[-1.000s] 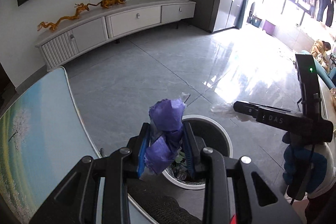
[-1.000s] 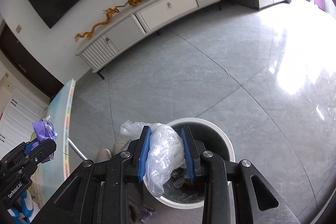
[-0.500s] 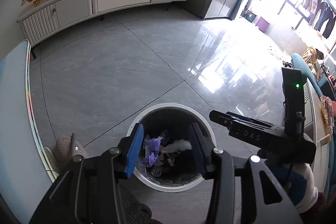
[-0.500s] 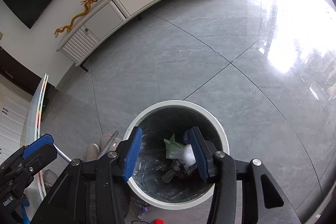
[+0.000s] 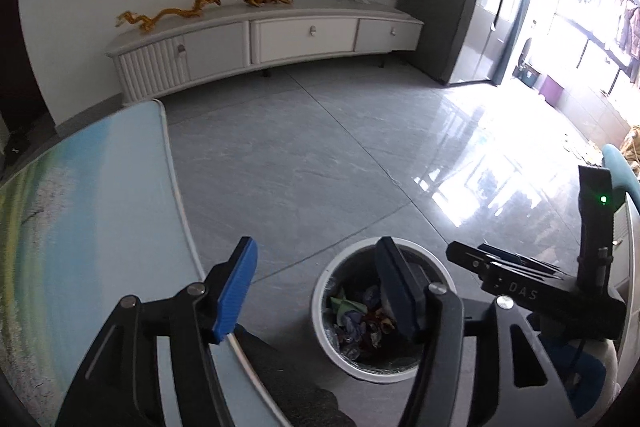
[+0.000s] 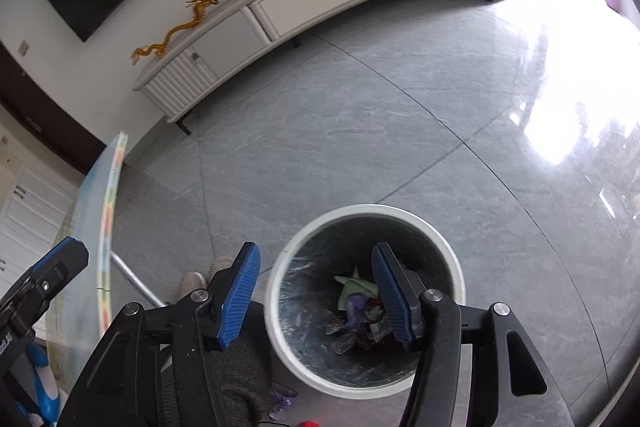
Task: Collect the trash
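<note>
- Both grippers, left gripper and right gripper, jaws opening, nothing between them.
- Trash lies inside white bin.
- Drop step looks finished; next likely needs finding more litter, maybe purple scrap on floor.

The right gripper hangs above a round white trash bin standing on the grey tiled floor. Its jaws are opening and nothing is between them. Crumpled trash lies inside the bin. The left gripper shows at the left edge, beside a table edge.
</note>
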The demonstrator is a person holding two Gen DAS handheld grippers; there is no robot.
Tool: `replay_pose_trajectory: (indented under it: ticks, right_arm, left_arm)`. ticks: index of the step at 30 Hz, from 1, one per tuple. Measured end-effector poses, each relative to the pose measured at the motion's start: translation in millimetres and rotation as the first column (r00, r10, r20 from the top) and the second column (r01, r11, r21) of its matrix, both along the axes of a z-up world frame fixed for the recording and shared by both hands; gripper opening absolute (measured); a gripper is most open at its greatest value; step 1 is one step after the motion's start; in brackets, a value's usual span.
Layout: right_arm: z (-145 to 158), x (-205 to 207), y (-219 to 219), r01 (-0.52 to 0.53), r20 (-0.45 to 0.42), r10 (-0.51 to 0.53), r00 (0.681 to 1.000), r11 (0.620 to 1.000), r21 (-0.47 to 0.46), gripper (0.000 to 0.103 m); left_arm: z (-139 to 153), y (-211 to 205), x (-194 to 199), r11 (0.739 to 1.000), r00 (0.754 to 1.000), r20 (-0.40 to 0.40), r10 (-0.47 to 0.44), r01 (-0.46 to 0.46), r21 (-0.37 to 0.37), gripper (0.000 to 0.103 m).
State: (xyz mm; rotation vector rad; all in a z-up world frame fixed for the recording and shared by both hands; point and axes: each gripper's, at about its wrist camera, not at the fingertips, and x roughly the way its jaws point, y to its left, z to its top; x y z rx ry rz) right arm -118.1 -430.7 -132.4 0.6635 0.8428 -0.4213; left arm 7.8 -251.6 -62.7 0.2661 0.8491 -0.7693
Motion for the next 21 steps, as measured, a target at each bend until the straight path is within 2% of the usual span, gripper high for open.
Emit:
replay_pose_trajectory:
  ticks: [5,10,14,21]
  right_arm:
    - [36,11,29,-0.072,0.067,0.075,0.995,0.997,-0.042,0.057]
    - [71,15,56,-0.127,0.132,0.139,0.981,0.988,-0.092,0.061]
    - [97,17,81,-0.167,0.175,0.190,0.966,0.976,-0.139,0.064]
    - [118,25,126,-0.226,0.187,0.269,0.945,0.948,-0.225,0.070]
  left_arm:
    - [30,36,2,0.994,0.989,0.105,0.107,-0.106,-0.018,0.061]
    - [54,68,2,0.983,0.970,0.165,0.180,-0.174,-0.051,0.062]
    - [71,95,0,0.971,0.948,0.211,0.237,-0.225,-0.079,0.063]
    - [94,139,-10,0.944,0.899,0.286,0.331,-0.311,-0.115,0.063]
